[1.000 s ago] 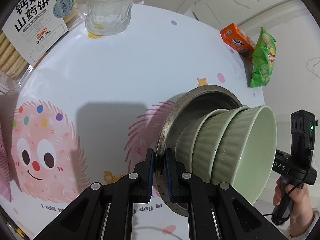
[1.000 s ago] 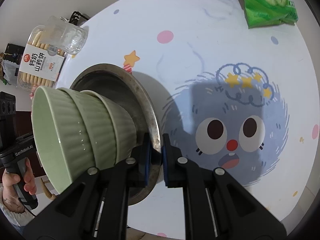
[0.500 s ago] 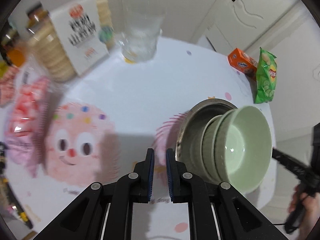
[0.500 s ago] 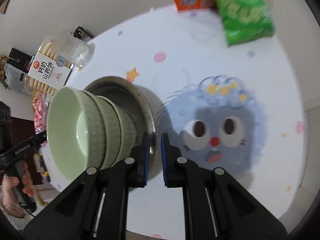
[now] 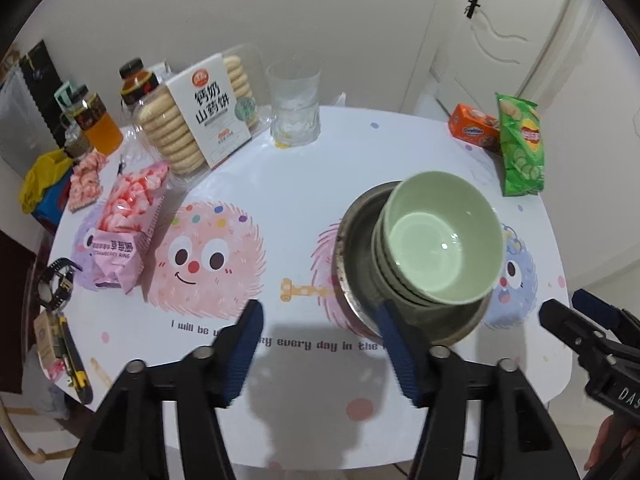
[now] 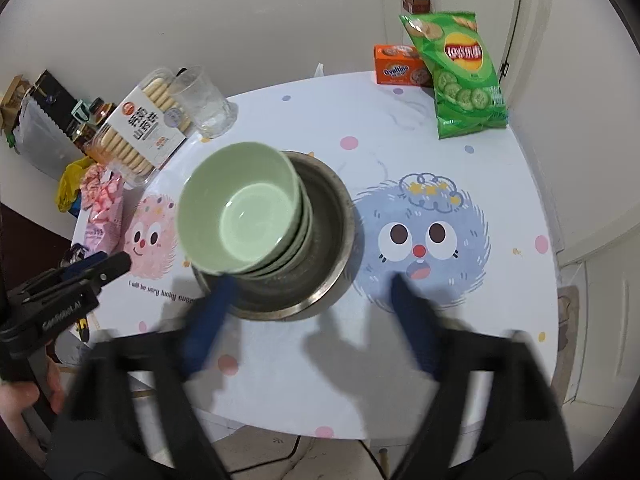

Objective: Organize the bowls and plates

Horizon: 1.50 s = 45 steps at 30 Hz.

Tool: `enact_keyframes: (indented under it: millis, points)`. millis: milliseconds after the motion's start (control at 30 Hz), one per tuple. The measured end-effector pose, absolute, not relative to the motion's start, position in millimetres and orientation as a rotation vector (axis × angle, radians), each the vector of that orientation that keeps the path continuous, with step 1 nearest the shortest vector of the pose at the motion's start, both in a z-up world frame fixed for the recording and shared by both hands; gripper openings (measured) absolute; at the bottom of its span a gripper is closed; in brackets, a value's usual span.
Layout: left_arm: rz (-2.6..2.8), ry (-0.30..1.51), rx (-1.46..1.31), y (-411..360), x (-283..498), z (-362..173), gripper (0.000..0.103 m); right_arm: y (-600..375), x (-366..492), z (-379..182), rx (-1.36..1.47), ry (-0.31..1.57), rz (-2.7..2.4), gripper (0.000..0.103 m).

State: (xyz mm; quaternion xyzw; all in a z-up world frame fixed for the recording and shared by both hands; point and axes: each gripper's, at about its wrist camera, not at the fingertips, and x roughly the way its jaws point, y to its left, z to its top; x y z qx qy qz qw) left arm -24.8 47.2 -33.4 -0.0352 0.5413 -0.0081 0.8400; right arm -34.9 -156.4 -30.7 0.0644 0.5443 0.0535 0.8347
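Observation:
A stack of ribbed green bowls (image 5: pixel 440 240) (image 6: pixel 240 216) sits inside a shallow metal plate (image 5: pixel 346 248) (image 6: pixel 340 240) on the cartoon-print table. My left gripper (image 5: pixel 320 312) hovers above the table's near edge, left of the plate. Its jaws are opening and nothing is pressed between them. Above the plate's near rim, my right gripper (image 6: pixel 312 284) is blurred, its jaws opening too and gripping nothing. Each view catches the other gripper at its side: the right gripper (image 5: pixel 576 312) and the left gripper (image 6: pixel 100 264), each held by a hand.
At the back stand a biscuit pack (image 5: pixel 200 120), a clear glass (image 5: pixel 296 108), an orange box (image 5: pixel 472 128) and a green crisp bag (image 5: pixel 520 148). A pink snack bag (image 5: pixel 124 232), bottles (image 5: pixel 96 124), a watch (image 5: pixel 56 284) and a utility knife (image 5: pixel 72 360) crowd the left edge.
Both grippers let go of the metal plate's rim, rose and drew back from it, and their jaws have spread. The plate with the bowls now rests flat on the table.

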Motion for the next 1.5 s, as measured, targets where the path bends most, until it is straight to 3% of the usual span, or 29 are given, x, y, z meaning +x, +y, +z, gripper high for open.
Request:
enact_keyframes:
  millis: [133,233,400,633,800,1500]
  points:
    - [-0.013,1.129,-0.066,41,-35,-27,0.072,-147,-43,-25,0.112,1.143,0.117,0.086]
    - [-0.003,1.111,-0.062,39,-42,-22,0.074,-142,-49,-20,0.079,1.126,0.1,0.101]
    - [0.042,1.101,-0.074,41,-48,-17,0.082,-133,-58,-11,0.008,1.088,0.072,0.101]
    - [0.047,1.107,-0.093,45,-49,-16,0.084,-121,-62,-3,-0.036,1.053,0.083,0.101]
    - [0.05,1.103,-0.059,42,-50,-16,0.103,-120,-62,-3,-0.048,1.047,0.031,0.101]
    - [0.06,1.075,0.04,28,-47,-14,0.103,-127,-58,-4,-0.008,1.057,0.022,0.102]
